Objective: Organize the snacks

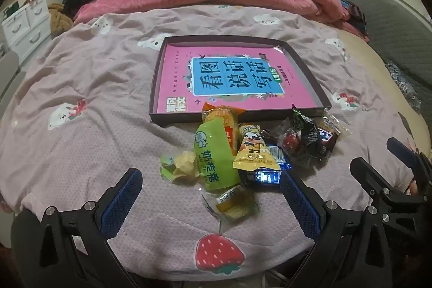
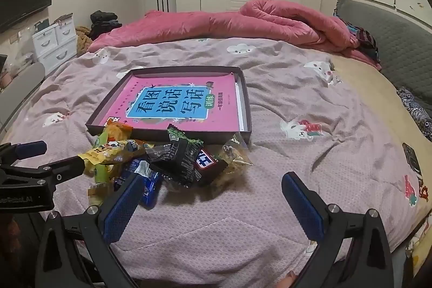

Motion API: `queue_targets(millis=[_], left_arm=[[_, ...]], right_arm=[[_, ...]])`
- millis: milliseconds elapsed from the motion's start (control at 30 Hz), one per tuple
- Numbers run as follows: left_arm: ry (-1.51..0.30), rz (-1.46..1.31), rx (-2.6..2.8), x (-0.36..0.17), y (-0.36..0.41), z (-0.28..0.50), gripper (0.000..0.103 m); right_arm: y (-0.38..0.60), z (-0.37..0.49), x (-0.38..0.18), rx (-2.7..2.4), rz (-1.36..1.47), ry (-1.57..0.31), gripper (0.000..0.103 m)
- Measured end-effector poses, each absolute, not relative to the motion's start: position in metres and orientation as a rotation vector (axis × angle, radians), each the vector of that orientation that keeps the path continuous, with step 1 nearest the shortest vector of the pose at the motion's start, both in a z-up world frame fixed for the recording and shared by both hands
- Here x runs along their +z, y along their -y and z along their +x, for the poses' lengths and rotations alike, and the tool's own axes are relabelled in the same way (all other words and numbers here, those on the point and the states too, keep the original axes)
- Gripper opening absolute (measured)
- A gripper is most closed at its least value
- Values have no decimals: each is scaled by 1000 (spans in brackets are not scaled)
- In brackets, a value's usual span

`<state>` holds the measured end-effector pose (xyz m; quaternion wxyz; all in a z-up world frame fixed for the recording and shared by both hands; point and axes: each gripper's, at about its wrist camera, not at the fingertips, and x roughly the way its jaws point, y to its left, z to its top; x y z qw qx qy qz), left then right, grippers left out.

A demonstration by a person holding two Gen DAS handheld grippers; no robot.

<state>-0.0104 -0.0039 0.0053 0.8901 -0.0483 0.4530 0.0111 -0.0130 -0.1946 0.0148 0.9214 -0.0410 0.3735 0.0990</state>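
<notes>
Snacks [image 1: 243,153] lay heaped on the bed [image 1: 81,88], on its mauve printed sheet, touching the near wall of the tray [image 1: 158,77]. That spot looked chosen: the pile sat right at the tray's lip, so each packet would need only a short lift over the low wall, by my reading.

The bed took up most of both views, with a pink quilt [image 2: 243,20] bunched along its far side, probably pushed back to leave flat room for the work. The tray, a shallow dark box lid, sat in the middle of the sheet with a pink book [image 1: 235,80] lying flat inside it; no snack was in it yet, so the sorting seemed not to have begun.

Within the pile, the green packet [image 1: 216,155] was the longest, lying over an orange one [image 1: 218,112] whose end leaned on the tray wall. A yellow packet [image 1: 255,150] rested across a blue one [image 1: 266,176]. To the right a black packet [image 2: 178,155] stood crumpled beside a brown bar [image 2: 208,163]. A small pale sweet [image 1: 178,166] lay apart on the left.

The left gripper [image 1: 213,200] hung tilted down over the pile's near edge, jaws spread wide and holding nothing. The right gripper [image 2: 210,197] was likewise spread wide and empty, near the blue packet.
</notes>
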Motion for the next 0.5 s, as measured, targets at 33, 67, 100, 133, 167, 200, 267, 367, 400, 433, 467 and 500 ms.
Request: queue_targets(millis=[33,67,100,133,167,200,267,367,400,433,467,500], left_arm=[[-942,-100,21,5,4,-10,101],[-943,-100,21,5,3,-9,101],[-944,-101,20,5,3,-9,101],[-943,-101,20,5,3,-9,101],[-942,-101,22,5,4,-9,101],[-943,-102,21,5,4,-9,101],[-946,-103,20,4,4,-8,101],[-947,-104,20,4,5,-8,101],[-947,-104,20,4,5,-8,101],[-947,-104,19,3,5,-8,101],[-946,-105,18,3,5,-8,101],[-948,-104,17,3,6,-7,101]], right_arm=[[195,-13,14,202,-84,-767,102],[195,-13,14,202,-83,-767,102],[195,-13,14,201,-84,-767,102],[195,-13,14,201,-84,-767,102],[195,-13,14,202,-83,-768,102],[195,-12,14,202,-82,-769,102],[195,-13,14,200,-83,-770,102],[195,-12,14,199,-84,-770,102],[195,-12,14,200,-83,-771,102],[195,-12,14,200,-82,-771,102],[195,-12,14,200,-82,-771,102],[196,-12,13,200,-81,-771,102]])
